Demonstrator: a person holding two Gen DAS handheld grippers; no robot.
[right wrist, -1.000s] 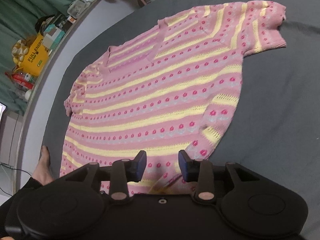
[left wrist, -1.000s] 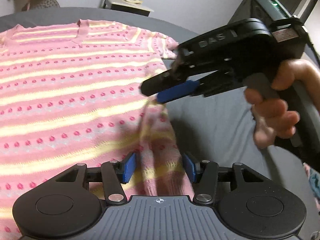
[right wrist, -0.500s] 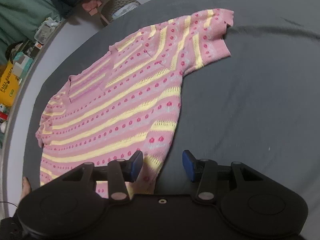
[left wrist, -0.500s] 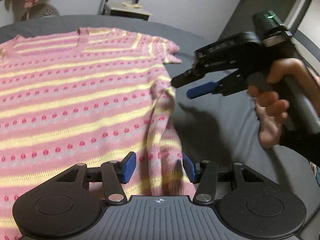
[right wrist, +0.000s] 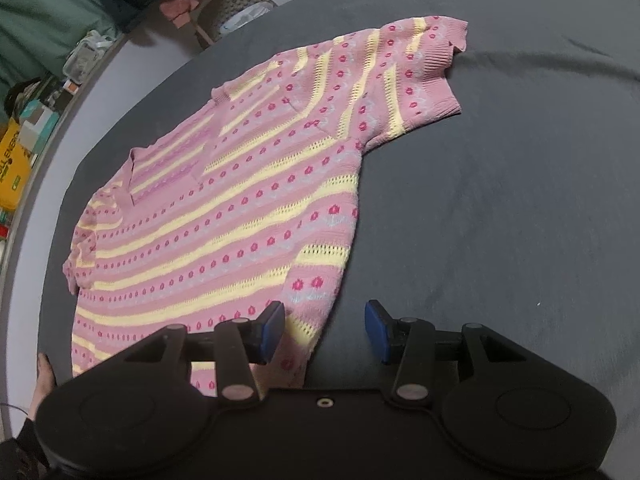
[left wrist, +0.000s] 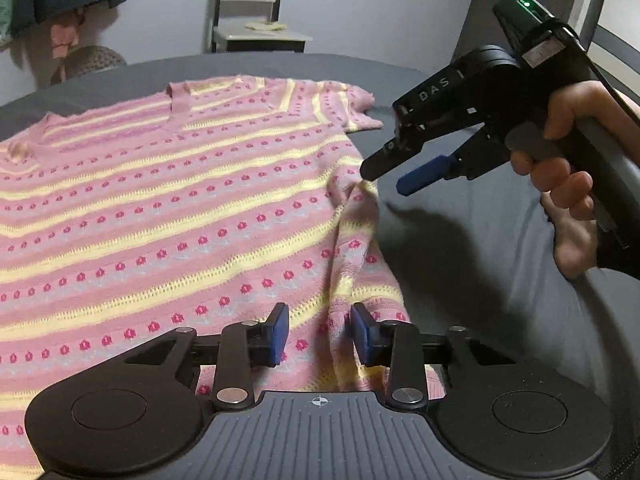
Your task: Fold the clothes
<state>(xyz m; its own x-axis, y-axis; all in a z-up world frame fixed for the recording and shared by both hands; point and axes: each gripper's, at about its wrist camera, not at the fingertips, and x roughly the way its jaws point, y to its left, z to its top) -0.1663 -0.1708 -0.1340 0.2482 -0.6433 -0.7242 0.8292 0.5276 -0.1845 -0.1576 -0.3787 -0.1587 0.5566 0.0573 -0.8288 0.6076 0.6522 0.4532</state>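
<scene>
Left wrist view: my left tool [left wrist: 319, 334] is closing around the pink-and-yellow striped knit sweater's [left wrist: 168, 216] raised fold, so I should pinch deep; right tool [right wrist: 325, 330] gapes empty.

One sweater [left wrist: 168, 216], two hand-held grippers, one chair [left wrist: 256, 20].

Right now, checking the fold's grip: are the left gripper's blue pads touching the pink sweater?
Cannot tell. In the left wrist view the left gripper, jaws closing, straddles a raised ridge of the sweater; neither contact nor gap shows plainly.
</scene>
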